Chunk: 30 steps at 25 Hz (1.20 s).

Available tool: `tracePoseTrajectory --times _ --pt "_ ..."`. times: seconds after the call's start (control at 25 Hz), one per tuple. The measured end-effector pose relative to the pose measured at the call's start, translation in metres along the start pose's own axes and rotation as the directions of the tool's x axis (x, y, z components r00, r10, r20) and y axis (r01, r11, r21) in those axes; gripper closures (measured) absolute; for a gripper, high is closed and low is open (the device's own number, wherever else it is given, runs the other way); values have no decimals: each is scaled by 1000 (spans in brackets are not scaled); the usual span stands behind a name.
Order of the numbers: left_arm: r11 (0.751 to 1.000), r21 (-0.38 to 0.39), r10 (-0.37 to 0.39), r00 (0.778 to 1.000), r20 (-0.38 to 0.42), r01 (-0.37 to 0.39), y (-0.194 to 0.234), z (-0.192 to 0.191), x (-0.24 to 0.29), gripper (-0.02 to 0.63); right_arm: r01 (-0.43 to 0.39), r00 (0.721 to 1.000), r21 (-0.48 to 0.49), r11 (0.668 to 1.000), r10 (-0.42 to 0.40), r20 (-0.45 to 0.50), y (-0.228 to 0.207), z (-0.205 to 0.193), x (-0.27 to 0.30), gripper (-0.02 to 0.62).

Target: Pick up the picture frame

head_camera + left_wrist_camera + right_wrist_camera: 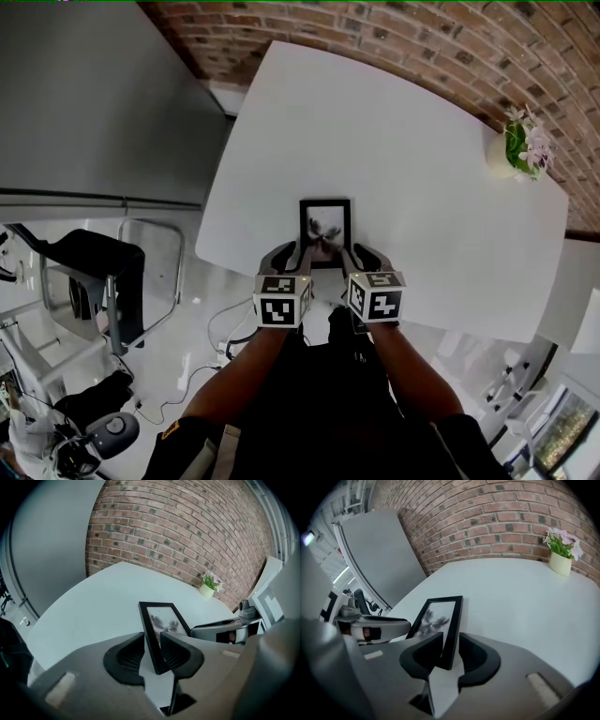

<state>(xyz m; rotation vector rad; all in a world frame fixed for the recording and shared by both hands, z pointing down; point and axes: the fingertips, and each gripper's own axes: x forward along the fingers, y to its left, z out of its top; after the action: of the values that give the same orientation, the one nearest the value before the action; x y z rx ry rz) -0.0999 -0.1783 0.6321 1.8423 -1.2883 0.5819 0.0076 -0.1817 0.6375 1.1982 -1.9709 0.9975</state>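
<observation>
Picture frame [325,230] is on the white table [375,141], close to the edge nearest you, picture side facing up at the head camera. Can't tell if it lies flat or is propped.

Your left gripper [292,251] is at the frame's left side. In the left gripper view the jaws [152,651] are spread, with the frame's black left bar [149,634] running between them and a clear gap on the outer side. Not clamped.

Your right gripper [358,251] mirrors that on the frame's right side. In the right gripper view the jaws [447,651] are spread around the right bar [452,625], daylight beside it, no pinch.

Both grippers angle down at the table, marker cubes towards you, one either side of the frame's near end.

A potted flower [517,148] sits at the table's far right corner, well apart from the frame. Brick wall [422,37] is behind the table.
</observation>
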Motion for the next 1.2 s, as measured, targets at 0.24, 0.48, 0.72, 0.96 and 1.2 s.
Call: tracePoseTrajectory --times 0.24,0.48,0.72,0.96,1.2 --pt "1000 -4 -2 1000 -25 2 -1 -2 7 488 -14 1000 4 1000 14 -13 0 -2 5 483" --pt "1000 -11 11 999 -44 -12 2 -5 13 483 -29 999 9 1000 29 -26 0 -2 9 482" --pt "1000 -21 0 999 -55 -1 0 -6 17 483 -17 999 14 1000 18 -46 -2 -4 10 489" --pt "1000 -26 -13 998 -56 12 -3 -6 19 497 -18 999 22 1000 19 -49 -2 -3 10 492" --pt "1000 -15 -8 998 -56 7 -3 -7 18 508 -27 998 13 1000 28 -63 1 -5 12 495"
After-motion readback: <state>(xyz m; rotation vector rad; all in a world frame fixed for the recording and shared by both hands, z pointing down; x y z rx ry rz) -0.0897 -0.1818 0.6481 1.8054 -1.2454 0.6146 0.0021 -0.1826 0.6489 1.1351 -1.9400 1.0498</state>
